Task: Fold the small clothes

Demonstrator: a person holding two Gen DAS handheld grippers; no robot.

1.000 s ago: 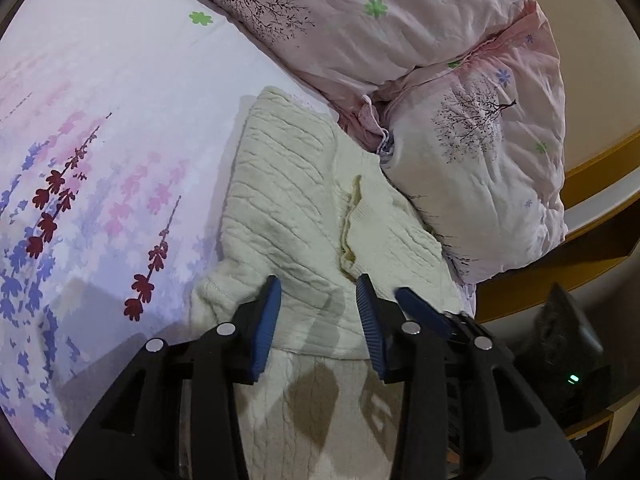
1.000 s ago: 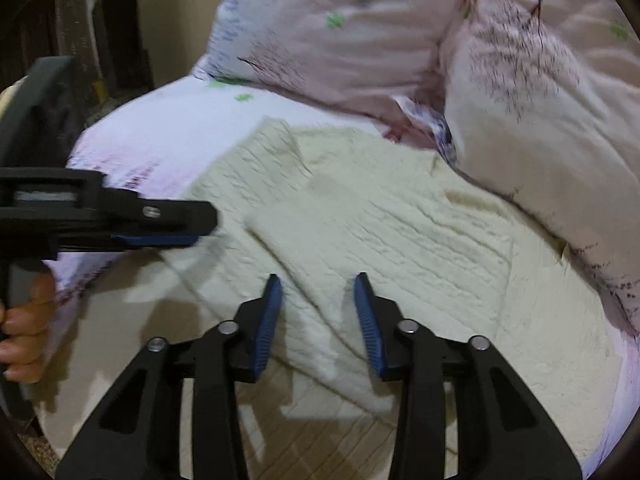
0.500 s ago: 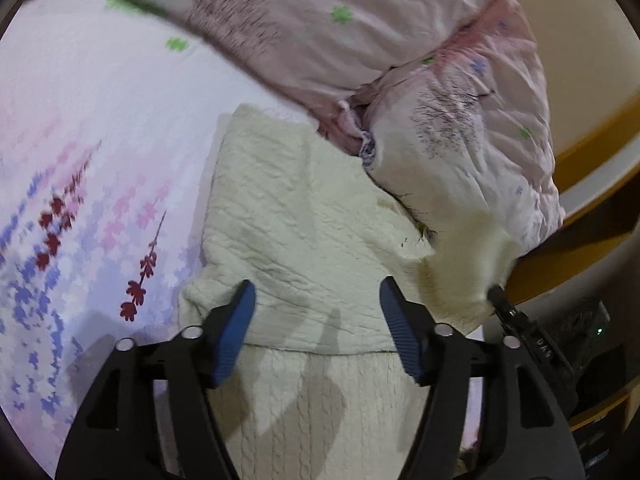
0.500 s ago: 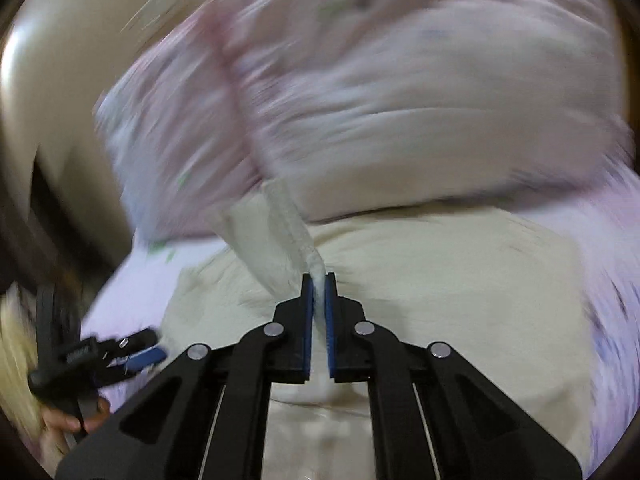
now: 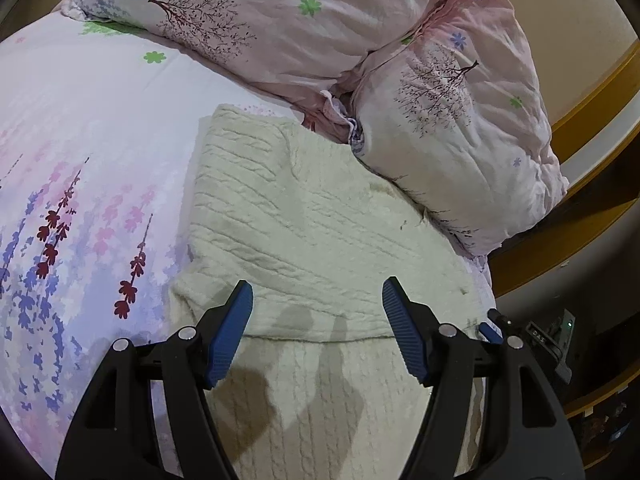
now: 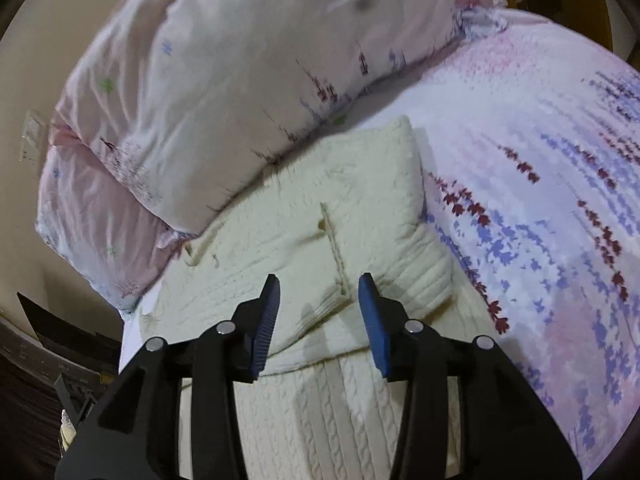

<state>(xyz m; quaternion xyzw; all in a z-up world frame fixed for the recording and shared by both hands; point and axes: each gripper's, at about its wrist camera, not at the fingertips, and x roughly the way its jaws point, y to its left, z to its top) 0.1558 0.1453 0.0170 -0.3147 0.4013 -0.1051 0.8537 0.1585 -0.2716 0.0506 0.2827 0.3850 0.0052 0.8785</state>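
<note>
Right gripper (image 6: 318,300) swung across, fingers opening, empty, tilted over cream sweater (image 6: 320,240), left gripper (image 5: 316,304) wide, empty

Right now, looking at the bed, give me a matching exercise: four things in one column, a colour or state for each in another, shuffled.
Things:
1. sweater
2. pillows
3. sheet
4. left gripper

Descriptions:
A. open, holding nothing
B. cream cable knit, folded over itself
C. pink with a tree print
D. pale with purple and dark red flower sprigs

Pairs: 1-B, 2-C, 3-D, 4-A
</note>
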